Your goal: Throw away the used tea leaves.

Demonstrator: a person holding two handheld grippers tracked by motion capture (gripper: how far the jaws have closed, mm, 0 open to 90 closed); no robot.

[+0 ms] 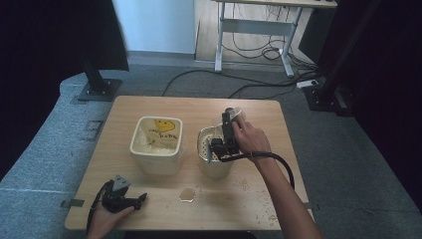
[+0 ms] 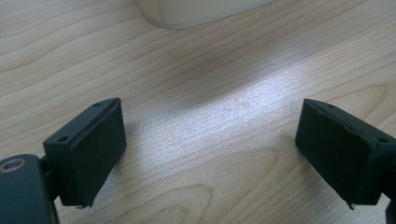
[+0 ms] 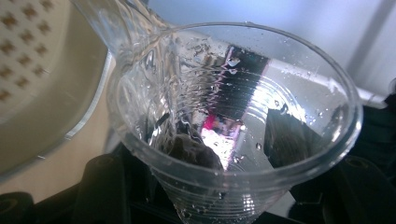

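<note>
My right claw (image 1: 230, 117) is clenched around a clear plastic cup (image 3: 233, 116), its walls beaded with water drops, held just above the far rim of the round cream strainer pot (image 1: 215, 158). My left claw (image 1: 130, 200) rests near the front left edge of the wooden table (image 1: 149, 107), jaws spread wide with bare wood between them, well apart from the square cream tub (image 1: 156, 144)

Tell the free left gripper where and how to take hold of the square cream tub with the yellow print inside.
Grip the tub's near wall just under the rim, one pad inside, one outside, coming down from above on the person's side. The open top and thin straight walls suit that; the body looks too wide for the left gripper, which rests open on the table.
</note>
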